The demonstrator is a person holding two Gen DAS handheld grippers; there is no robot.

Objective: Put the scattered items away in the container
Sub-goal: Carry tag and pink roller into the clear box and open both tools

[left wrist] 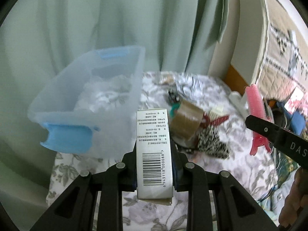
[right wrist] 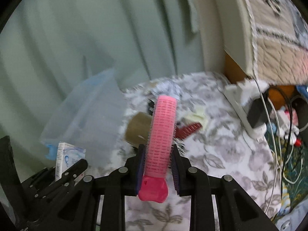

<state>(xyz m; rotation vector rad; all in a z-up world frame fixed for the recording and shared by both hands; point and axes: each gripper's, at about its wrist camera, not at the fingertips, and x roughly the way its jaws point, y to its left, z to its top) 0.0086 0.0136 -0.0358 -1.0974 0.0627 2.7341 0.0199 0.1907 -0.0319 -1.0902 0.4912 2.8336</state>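
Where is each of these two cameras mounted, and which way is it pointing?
Left wrist view: sits on the left gripper, looking forward along its fingers, which clamp a white box; the clear bin lies ahead-left, and the right gripper enters at right.
Right wrist view: sits on the right gripper, looking along fingers clamping a pink hair roller; the left gripper shows lower left.
Shared: bin, tape roll, roller, box, floral cloth.
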